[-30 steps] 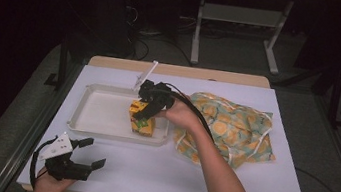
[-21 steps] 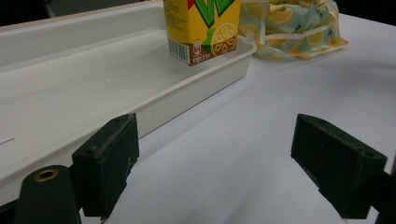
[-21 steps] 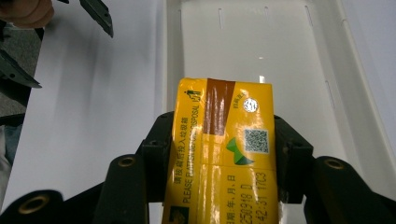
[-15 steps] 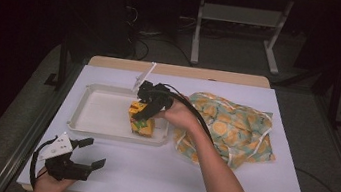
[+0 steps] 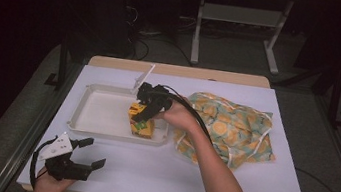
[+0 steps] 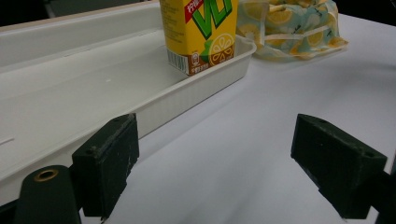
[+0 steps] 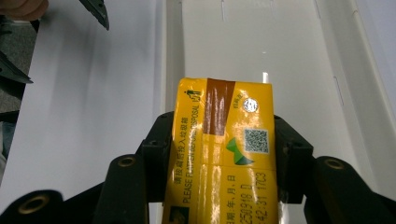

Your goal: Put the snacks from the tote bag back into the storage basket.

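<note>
A yellow lemon-tea drink carton (image 5: pixel 141 121) stands upright in the near right corner of a white tray (image 5: pixel 100 111). My right gripper (image 5: pixel 149 107) comes down on it from above and is shut on it; in the right gripper view both black jaws press the sides of the carton (image 7: pixel 223 149). My left gripper (image 5: pixel 90 153) rests low at the table's near left corner with its jaws wide apart and nothing between them. The left gripper view looks past that gripper (image 6: pixel 224 182) to the carton (image 6: pixel 198 32) and the tray's (image 6: pixel 70 98) rim.
A cloth bag with a lemon print (image 5: pixel 227 129) lies to the right of the tray, also seen as the bag (image 6: pixel 289 23) in the left gripper view. A white sheet (image 5: pixel 173 172) covers the table. Dark floor and a metal stand lie beyond the far edge.
</note>
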`<control>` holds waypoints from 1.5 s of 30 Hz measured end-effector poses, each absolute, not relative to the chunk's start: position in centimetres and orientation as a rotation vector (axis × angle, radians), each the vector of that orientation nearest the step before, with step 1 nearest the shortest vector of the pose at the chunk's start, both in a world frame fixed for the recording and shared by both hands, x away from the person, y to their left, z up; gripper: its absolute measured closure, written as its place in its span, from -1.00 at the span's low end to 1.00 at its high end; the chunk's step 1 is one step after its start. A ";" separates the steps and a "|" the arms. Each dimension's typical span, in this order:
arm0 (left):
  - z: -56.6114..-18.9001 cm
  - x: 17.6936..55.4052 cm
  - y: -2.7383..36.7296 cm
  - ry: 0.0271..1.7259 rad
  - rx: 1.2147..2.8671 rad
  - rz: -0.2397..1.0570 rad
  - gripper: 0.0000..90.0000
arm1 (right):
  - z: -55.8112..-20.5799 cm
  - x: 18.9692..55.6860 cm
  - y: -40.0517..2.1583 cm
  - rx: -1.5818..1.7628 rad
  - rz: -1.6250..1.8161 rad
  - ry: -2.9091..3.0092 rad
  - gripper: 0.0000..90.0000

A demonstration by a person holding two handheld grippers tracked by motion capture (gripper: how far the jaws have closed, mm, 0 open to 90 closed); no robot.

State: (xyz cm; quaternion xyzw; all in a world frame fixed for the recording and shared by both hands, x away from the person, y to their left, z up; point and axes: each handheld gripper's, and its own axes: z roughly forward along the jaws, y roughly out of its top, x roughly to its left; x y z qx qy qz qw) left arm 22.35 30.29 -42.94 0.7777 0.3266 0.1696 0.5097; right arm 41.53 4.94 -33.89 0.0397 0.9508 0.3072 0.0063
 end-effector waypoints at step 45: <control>-42.9 22.4 30.4 0.780 1.879 0.414 -0.67 | -35.1 41.7 5.4 0.109 0.953 2.985 0.10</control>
